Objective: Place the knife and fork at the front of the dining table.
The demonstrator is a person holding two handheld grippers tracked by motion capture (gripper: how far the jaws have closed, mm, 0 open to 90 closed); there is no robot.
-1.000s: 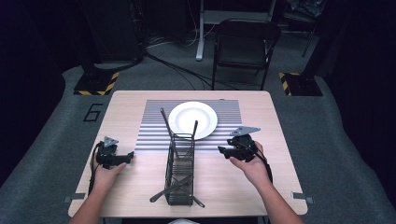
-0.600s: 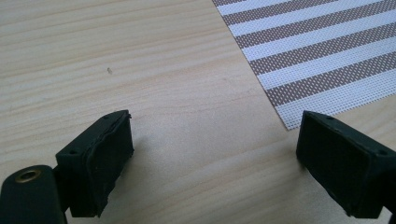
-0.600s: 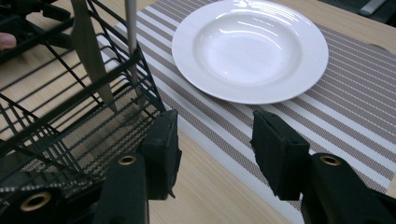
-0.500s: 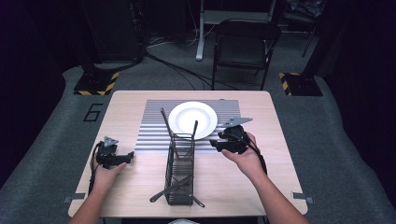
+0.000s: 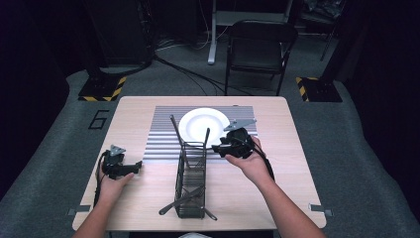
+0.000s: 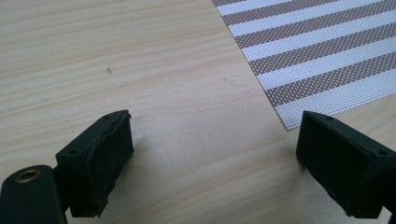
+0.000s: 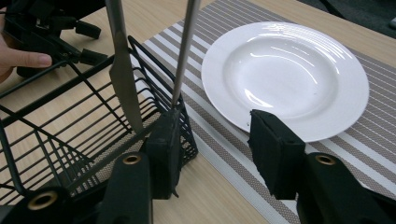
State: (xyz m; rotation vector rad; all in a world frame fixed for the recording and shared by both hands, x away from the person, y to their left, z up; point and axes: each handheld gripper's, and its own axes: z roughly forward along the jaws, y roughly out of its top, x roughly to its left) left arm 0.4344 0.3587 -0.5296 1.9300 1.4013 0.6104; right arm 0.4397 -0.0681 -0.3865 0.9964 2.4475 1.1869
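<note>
While the left gripper (image 5: 130, 167) rests open, the right gripper (image 7: 215, 140) – jaws just closing, nothing between – nears the wire basket (image 7: 51, 135).

Both black grippers, left gripper (image 5: 130, 167) and right gripper (image 5: 218, 148), carry grey triangular plates, brass-ringed screws and black cables.

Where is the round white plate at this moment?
In the high view, the round white plate lies on the striped placemat at the table's far middle, just beyond the black wire basket.

A black folding chair (image 5: 261, 49) stands on grey carpet (image 5: 337, 134) in a dark room.
</note>
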